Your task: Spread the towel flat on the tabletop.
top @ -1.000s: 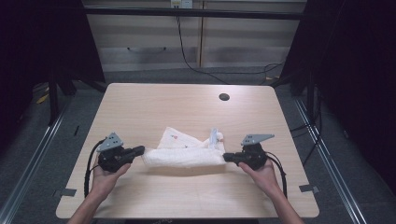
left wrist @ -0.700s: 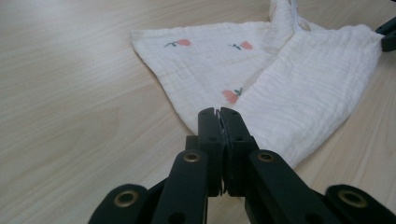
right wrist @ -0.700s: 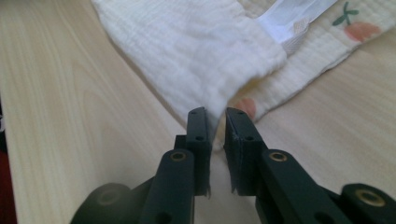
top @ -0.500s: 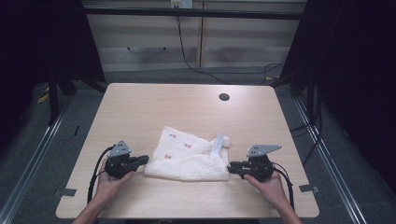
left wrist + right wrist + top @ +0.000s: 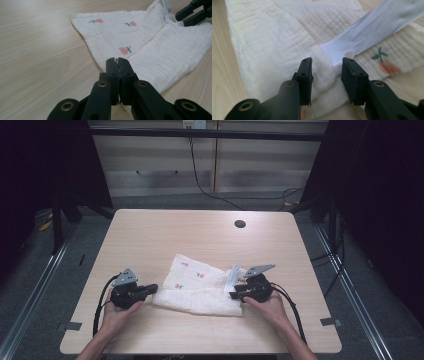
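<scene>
In the lower middle of the high view, a white muslin cloth [image 5: 200, 287] printed with small red flowers lies folded on the pale wooden table [image 5: 165, 230], with the left gripper [image 5: 150, 291] at its lower-left corner and the right gripper [image 5: 235, 295] at its right end, each held by a hand coming in from the bottom edge. In the left gripper view, the black jaws stand together at bottom centre, pinching a thin edge of the cloth [image 5: 150, 47], which spreads toward the upper right, where the right gripper [image 5: 191, 12] shows in the corner. In the right gripper view, the jaws stand apart and have just been opening; a bunched corner of the cloth [image 5: 274, 45] lies between them, though the pads no longer seem to press on it, and a glossy white care label [image 5: 372, 30] runs toward the upper right. The likely risk is that the freed corner springs back and undoes the fold, or that the label or a loose layer snags on a pad as the gripper draws away. With the left side clamped, any pull there could drag the cloth askew.
</scene>
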Motion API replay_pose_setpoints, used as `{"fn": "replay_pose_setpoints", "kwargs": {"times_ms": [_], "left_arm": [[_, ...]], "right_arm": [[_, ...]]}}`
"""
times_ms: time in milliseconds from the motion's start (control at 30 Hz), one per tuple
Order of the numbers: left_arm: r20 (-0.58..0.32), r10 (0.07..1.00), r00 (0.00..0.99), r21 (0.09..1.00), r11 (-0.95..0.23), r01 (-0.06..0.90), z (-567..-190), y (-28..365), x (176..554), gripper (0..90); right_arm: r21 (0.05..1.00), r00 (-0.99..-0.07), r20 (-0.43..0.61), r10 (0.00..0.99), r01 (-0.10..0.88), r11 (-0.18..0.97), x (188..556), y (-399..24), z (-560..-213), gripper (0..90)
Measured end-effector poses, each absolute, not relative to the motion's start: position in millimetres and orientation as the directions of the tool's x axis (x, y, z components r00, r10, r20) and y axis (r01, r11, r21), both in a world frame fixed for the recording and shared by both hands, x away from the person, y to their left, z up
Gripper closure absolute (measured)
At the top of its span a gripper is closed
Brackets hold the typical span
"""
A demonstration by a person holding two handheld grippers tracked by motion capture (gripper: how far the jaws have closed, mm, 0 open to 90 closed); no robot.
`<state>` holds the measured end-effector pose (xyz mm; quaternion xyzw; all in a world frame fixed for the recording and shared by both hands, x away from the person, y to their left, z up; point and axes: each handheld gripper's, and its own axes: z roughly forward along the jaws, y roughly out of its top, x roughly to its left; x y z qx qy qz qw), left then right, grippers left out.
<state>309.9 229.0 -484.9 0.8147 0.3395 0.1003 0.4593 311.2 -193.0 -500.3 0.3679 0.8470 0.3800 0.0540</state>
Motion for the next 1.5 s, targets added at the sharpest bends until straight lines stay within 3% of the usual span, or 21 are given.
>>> {"fn": "replay_pose_setpoints", "kwargs": {"times_ms": [100,200,267,867,1133,1500], "left_arm": [[-0.155,0.645,0.748,0.820,-0.339,0.462,-484.5,229.1,309.4,88.0],[-0.151,0.646,0.749,0.818,-0.345,0.461,-485.2,229.1,310.2,87.9],[-0.154,0.640,0.753,0.816,-0.348,0.462,-485.5,228.9,309.9,88.0],[-0.188,0.606,0.773,0.853,-0.290,0.435,-469.2,224.0,306.0,88.0],[-0.194,0.601,0.775,0.865,-0.267,0.424,-463.1,222.3,304.6,88.0],[-0.160,0.617,0.770,0.905,-0.220,0.364,-419.2,215.3,330.9,88.2]], "right_arm": [[0.681,-0.727,0.165,0.667,0.572,0.456,308.8,-191.7,-499.5,63.2],[0.683,-0.748,0.116,0.654,0.538,0.494,305.8,-189.6,-499.3,80.0],[0.685,-0.750,0.134,0.648,0.543,0.486,306.4,-189.4,-500.0,84.9],[0.785,-0.695,0.167,0.699,0.523,0.333,304.1,-224.3,-462.4,85.5],[0.811,-0.711,0.179,0.680,0.498,0.307,302.8,-225.2,-449.1,85.7],[0.833,-0.691,0.140,0.709,0.470,0.294,329.5,-231.3,-406.5,86.3]]}}
